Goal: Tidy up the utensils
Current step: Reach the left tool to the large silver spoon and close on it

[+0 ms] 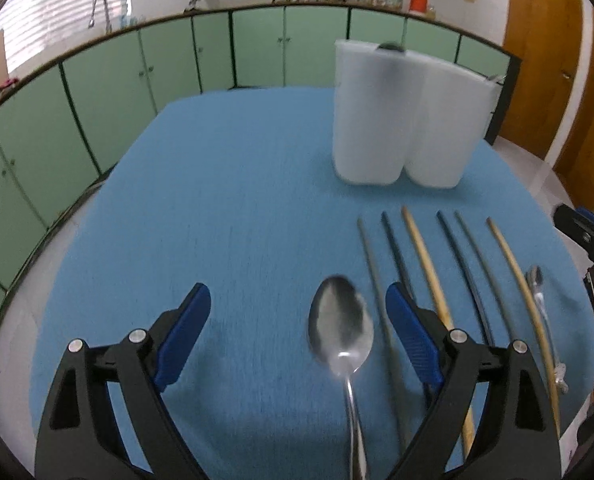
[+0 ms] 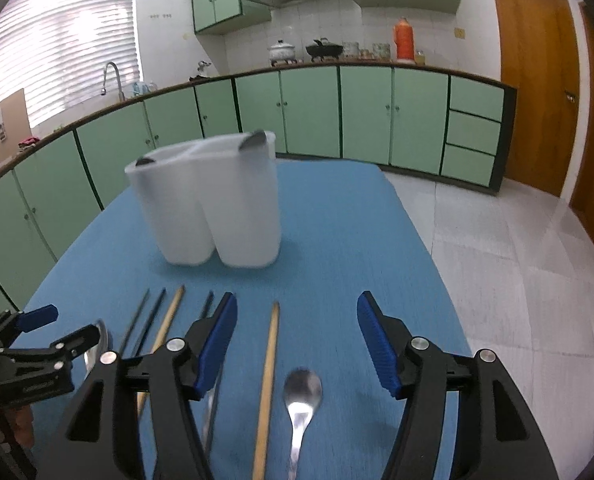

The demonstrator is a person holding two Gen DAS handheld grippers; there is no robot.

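Note:
My left gripper (image 1: 297, 296) hangs open just above the blue cloth, and a large steel spoon (image 1: 341, 328) lies flat between its fingers, nearer the right one, untouched. Several chopsticks (image 1: 425, 264), dark and wooden, lie in a row to its right, with a small spoon (image 1: 537, 292) beyond them. In the right wrist view my right gripper (image 2: 297, 300) is open over the small spoon (image 2: 301, 392) and a wooden chopstick (image 2: 271, 360), touching neither. A white two-compartment holder (image 2: 209, 200) stands behind the row with dark utensil heads (image 2: 257, 138) poking out.
A blue cloth (image 1: 225, 184) covers the table, which ends close on the right above a tiled floor (image 2: 517, 248). The left gripper (image 2: 75, 320) shows at the left of the right wrist view. Green cabinets (image 2: 369, 120) and a wooden door (image 2: 537, 80) stand behind.

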